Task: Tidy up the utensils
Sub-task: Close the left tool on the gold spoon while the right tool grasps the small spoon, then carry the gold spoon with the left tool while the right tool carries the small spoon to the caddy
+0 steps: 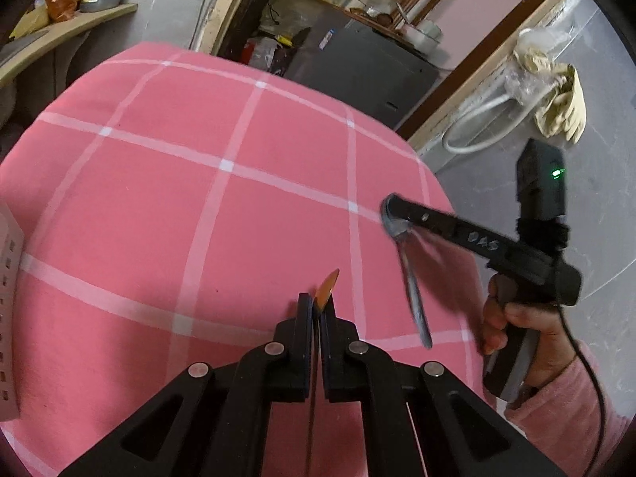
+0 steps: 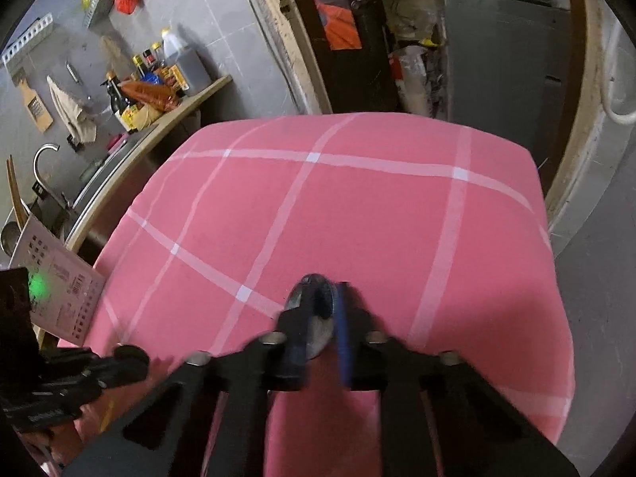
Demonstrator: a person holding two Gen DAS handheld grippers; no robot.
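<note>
Left claw clamped on orange blade, right claw clamped on metal spoon, "DAS" moulded on its finger.

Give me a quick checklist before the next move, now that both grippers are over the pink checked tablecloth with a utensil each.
1. Left gripper shut on the thin orange-tipped utensil: ok, tip pokes out past the fingertips.
2. Right gripper shut on the metal spoon: ok, clamped at the bowl, handle hanging free below.
3. Spoon steady in the grip: cannot tell, it is blurred in both views.
4. Pink checked tablecloth free of other utensils ahead: ok, bare cloth in both views.
5. Place to put the utensils: cannot tell, no holder or tray shows.
6. Gap between the grippers: ok, apart in the left wrist view.
</note>
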